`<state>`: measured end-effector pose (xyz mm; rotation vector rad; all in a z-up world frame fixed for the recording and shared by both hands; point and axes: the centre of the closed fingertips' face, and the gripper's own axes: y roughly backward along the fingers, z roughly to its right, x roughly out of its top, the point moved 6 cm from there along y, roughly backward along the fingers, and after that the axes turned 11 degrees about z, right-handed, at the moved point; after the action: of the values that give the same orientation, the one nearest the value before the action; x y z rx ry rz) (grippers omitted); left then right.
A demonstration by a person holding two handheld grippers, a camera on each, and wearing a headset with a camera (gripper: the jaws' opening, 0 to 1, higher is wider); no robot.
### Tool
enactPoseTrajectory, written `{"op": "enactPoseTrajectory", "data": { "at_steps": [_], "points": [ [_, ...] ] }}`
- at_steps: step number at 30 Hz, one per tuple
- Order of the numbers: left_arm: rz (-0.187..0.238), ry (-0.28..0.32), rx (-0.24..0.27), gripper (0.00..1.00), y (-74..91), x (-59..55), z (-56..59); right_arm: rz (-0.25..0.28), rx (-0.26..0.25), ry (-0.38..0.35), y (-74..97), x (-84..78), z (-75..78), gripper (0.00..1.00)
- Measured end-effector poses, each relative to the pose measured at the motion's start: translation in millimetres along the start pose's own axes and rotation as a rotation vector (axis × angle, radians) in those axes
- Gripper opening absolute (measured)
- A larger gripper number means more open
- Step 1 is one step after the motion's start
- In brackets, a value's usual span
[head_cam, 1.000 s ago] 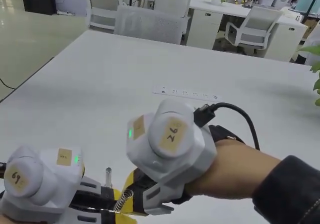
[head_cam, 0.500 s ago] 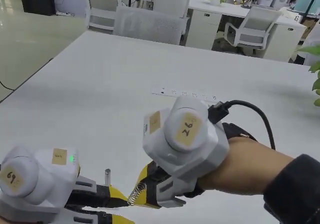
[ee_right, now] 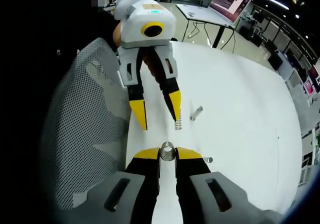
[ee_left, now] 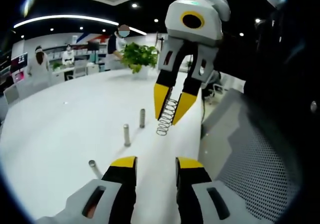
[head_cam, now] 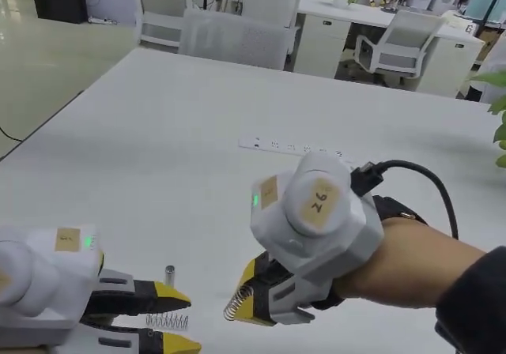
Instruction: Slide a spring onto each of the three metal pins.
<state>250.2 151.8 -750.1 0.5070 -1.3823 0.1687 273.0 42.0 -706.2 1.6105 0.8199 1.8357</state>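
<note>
My right gripper [head_cam: 241, 299] is shut on a small steel spring [head_cam: 234, 303], held just above the white table [head_cam: 198, 133]. In its own view the spring [ee_right: 168, 152] sticks up between the yellow jaw tips. My left gripper [head_cam: 188, 321] stands open at the lower left, facing the right one. A second spring [head_cam: 166, 320] lies by its jaws, also seen as a spring [ee_right: 178, 122] near one jaw tip. One short metal pin [head_cam: 169, 273] stands just beyond. Three pins [ee_left: 142, 118] [ee_left: 126, 134] [ee_left: 95, 168] stand in a row left of the held spring [ee_left: 166, 118].
A white power strip [head_cam: 292, 146] lies flat on the middle of the table. Office chairs [head_cam: 237, 38] and desks stand beyond the far edge. A grey mesh chair back [ee_left: 250, 154] is close beside the grippers.
The two grippers have drawn apart: the right one carried its spring to the right, the left one dropped back to the lower left with its jaws wider. A second spring has come into sight.
</note>
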Motion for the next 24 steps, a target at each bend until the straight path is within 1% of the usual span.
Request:
{"op": "enactPoseTrajectory", "data": {
  "at_steps": [10, 24],
  "points": [
    [0.024, 0.014, 0.046, 0.29, 9.2, 1.2, -1.7, -0.006, -0.018, -0.024, 7.6, -7.6, 4.5, 0.08],
    [0.048, 0.043, 0.123, 0.32, 27.9, -3.7, -10.6, -0.013, -0.046, -0.053, 17.9, -15.9, 11.5, 0.08]
  ]
}}
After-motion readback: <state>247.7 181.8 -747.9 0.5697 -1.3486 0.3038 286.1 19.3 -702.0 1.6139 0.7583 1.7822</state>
